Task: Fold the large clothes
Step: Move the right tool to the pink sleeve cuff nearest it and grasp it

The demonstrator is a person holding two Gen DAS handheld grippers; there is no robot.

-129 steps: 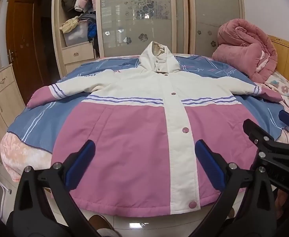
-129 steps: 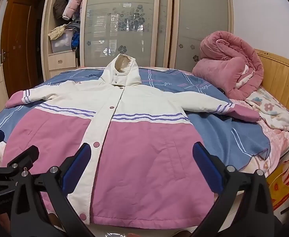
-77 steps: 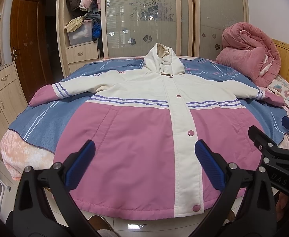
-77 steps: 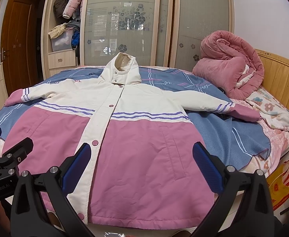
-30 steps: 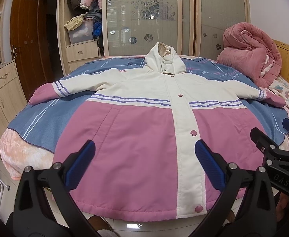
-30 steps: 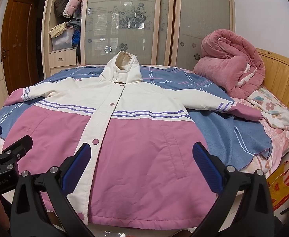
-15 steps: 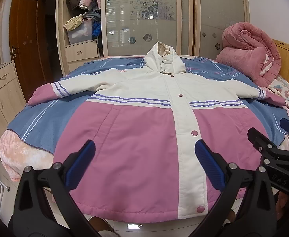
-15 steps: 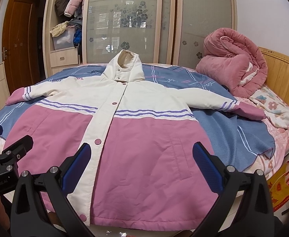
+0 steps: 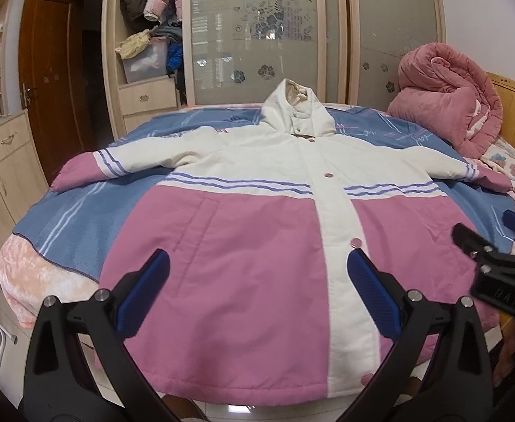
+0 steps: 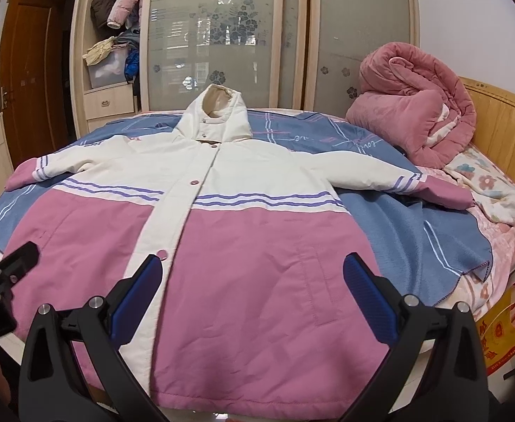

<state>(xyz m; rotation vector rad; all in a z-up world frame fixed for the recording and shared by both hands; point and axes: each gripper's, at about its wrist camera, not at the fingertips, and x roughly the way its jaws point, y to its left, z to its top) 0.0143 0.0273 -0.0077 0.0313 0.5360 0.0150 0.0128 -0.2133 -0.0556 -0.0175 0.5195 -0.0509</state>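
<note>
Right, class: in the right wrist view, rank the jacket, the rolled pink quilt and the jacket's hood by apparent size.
1. jacket, largest by far.
2. rolled pink quilt; it lies farther off, so its true size is unsure.
3. hood, smallest.

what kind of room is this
Most likely a home bedroom: the jacket lies spread on a bed with a wooden headboard, a rolled pink quilt sits beside it, and a sliding-door wardrobe stands behind.

Jacket in front of me | pink lower half, cream upper half, purple stripes, cream snap placket, stand-up collar | lying flat, front up, snapped shut, unfolded | sleeves spread sideways, hem nearest me
</note>
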